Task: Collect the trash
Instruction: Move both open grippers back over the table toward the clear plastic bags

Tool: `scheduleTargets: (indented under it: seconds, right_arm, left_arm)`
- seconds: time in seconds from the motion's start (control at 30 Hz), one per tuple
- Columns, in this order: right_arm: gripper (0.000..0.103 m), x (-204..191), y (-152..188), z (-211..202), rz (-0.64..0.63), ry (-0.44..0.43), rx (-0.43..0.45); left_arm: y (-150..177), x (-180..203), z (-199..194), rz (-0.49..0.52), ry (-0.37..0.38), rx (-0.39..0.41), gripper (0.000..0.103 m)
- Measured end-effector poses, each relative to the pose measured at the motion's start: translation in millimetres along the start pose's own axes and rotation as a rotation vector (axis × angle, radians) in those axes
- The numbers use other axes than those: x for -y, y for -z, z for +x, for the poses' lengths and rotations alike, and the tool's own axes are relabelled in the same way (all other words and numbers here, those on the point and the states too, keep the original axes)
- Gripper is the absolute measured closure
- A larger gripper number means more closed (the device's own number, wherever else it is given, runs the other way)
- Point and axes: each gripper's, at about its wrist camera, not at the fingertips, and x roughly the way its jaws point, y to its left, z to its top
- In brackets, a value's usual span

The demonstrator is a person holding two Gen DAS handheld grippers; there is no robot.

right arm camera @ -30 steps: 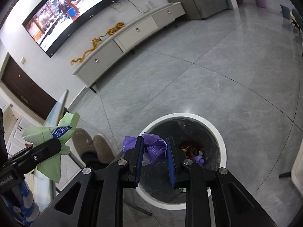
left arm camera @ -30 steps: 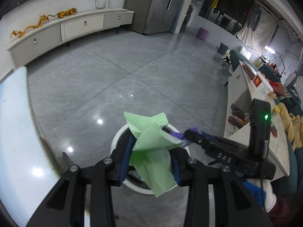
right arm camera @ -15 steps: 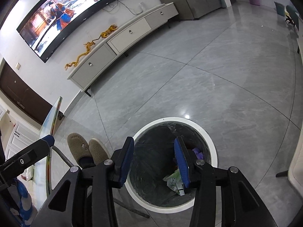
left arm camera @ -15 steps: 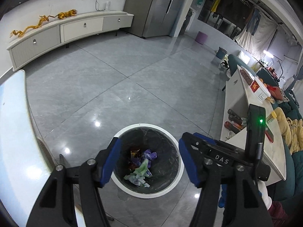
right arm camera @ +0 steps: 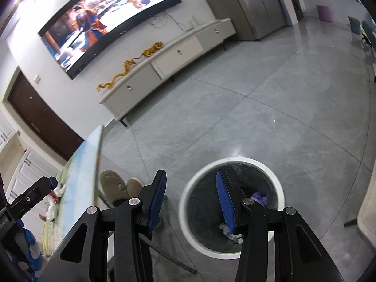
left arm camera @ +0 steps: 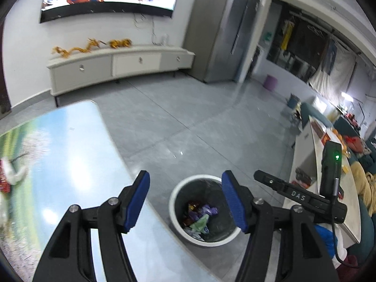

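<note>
A round white-rimmed bin (left arm camera: 172,199) with a dark liner stands on the grey floor below both grippers. Inside lie a green paper (left arm camera: 199,222), a purple wrapper (left arm camera: 208,210) and other scraps. In the right wrist view the bin (right arm camera: 235,159) shows the purple wrapper (right arm camera: 258,197) too. My left gripper (left arm camera: 185,183) is open and holds nothing, hanging above the bin's left rim and the table edge. My right gripper (right arm camera: 190,178) is open and holds nothing, above the bin's left rim. White and red trash (left arm camera: 9,176) lies on the table.
A glossy table (left arm camera: 70,152) with a landscape print runs along the left, right beside the bin. A person's feet in beige slippers (right arm camera: 117,185) stand between table and bin. A pale counter (left arm camera: 329,188) with clutter is at the right. A white TV cabinet (left arm camera: 117,63) lines the far wall.
Both grippers opened and let go: the green paper and the purple wrapper dropped into the bin. Both grippers then rose, and the left one swung left toward the table.
</note>
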Motion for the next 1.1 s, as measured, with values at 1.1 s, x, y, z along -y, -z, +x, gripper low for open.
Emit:
scheduleTargets:
  seconds: [1.1]
  right_arm:
    - [0.055,-213,42,-109,-0.37,-0.252,0.129]
  left_arm:
    - [69,-138,-229,-0.21,-0.314,0.284,0.041]
